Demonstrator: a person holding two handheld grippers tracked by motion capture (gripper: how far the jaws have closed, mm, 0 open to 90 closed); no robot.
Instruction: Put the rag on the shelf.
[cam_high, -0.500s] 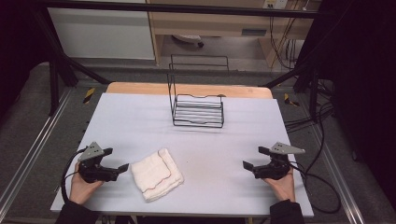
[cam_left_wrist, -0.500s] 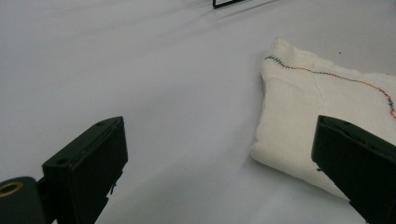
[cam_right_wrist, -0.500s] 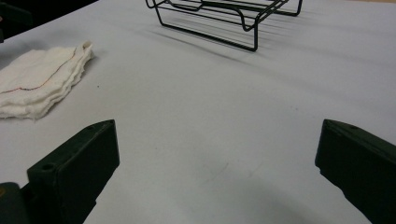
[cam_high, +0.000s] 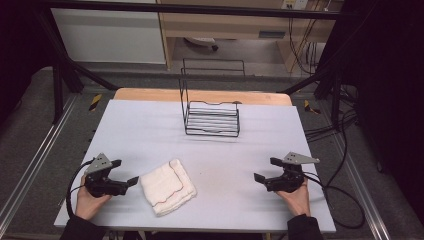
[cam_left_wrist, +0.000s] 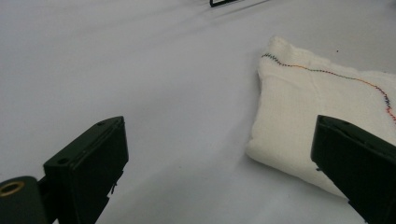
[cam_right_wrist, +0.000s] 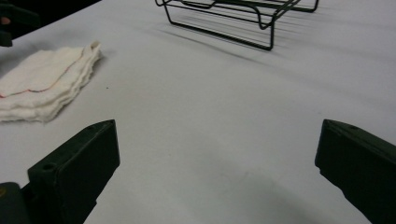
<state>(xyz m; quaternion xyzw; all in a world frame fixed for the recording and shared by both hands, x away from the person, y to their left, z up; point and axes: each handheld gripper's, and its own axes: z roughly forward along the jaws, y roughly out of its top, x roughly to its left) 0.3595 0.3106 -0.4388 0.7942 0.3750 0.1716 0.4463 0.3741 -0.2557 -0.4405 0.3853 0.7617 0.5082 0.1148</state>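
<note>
Pale table (cam_high: 150, 125), wire rack (cam_high: 211, 120) at its far side, folded white cloth (cam_high: 166, 186) near the front edge.
The left gripper (cam_high: 127, 173) sits just beside the cloth, jaws spread wide, gripping nothing; the right gripper (cam_high: 265, 170) rests well apart, jaws likewise spread and empty.

No readable text, labels, brands or numbers anywhere; sign under far shelf too blurred.
</note>
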